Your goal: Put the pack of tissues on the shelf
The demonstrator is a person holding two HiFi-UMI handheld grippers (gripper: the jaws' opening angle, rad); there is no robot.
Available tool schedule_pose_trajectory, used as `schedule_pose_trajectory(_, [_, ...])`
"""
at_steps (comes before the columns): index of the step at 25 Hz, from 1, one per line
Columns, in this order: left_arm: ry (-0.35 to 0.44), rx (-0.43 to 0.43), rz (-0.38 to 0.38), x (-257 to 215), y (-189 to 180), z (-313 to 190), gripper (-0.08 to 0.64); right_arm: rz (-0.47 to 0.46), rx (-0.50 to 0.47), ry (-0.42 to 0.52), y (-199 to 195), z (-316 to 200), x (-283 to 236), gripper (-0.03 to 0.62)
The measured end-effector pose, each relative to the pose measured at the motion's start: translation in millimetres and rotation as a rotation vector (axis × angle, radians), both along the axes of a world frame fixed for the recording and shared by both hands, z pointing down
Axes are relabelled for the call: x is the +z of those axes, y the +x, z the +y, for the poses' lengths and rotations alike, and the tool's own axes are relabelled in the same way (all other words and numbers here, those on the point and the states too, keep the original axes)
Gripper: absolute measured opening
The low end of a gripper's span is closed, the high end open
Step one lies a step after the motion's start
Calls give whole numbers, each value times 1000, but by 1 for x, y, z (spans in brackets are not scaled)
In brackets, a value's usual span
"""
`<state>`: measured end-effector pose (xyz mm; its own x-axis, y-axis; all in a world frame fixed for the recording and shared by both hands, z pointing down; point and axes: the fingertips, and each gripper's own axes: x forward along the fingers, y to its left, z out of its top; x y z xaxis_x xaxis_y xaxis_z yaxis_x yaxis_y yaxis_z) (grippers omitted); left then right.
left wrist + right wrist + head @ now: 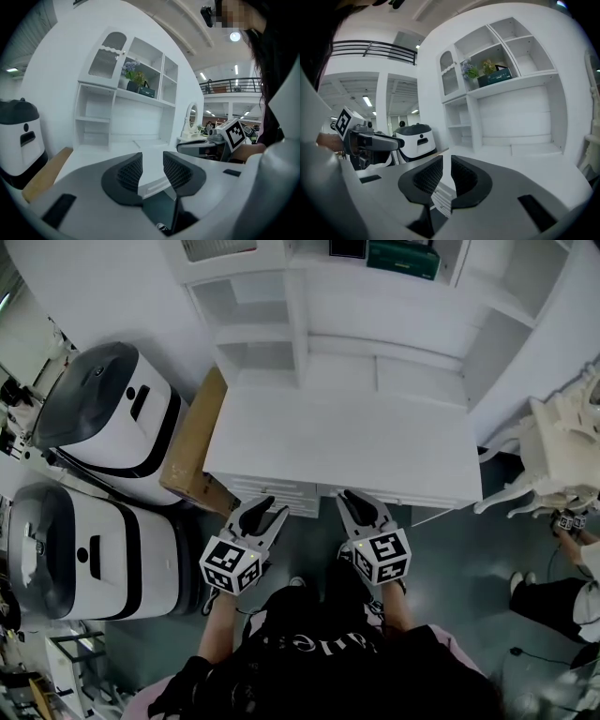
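From the head view, the dark green pack of tissues is hard to read; it sits at 12 o'clock, cut by the upper edge of the frame, so only its lower part shows; the gripper views give more, a dark box-like pack standing on the upper shelf of the white hutch, just beside a small bunch of flowers; any print on the pack is too small to make out. The person's dark top fills the 6 o'clock part of the head view and hides the floor there; another person at 3 o'clock is cut by the frame.

The left gripper hovers off the near edge of the white desk, its jaws a moderate gap apart with nothing between them; the right gripper is level beside it, jaws nearly together with only a slim slit, also empty. The pack lies well apart from both, up at 12 o'clock across the whole desk top.

Two white machines with dark lids stand at 9 o'clock; a brown cardboard slab leans against the desk's side.
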<state>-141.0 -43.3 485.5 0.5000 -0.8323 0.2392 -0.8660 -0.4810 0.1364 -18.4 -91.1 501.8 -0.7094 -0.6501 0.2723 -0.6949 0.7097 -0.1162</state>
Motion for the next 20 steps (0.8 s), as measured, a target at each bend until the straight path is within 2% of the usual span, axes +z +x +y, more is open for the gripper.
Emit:
schedule_pose_trajectory(8, [-2,22,41,15,-24,46,104,47,-7,-8,-24,61,10,75])
schedule_pose_trajectory(12, [5,31,60,19,-25,57,75,47,1,4,-27,78,4,67])
schedule_pose_trajectory(20, [22,45,89,19,-33,81,63,78,-11,14,-44,106,3,63])
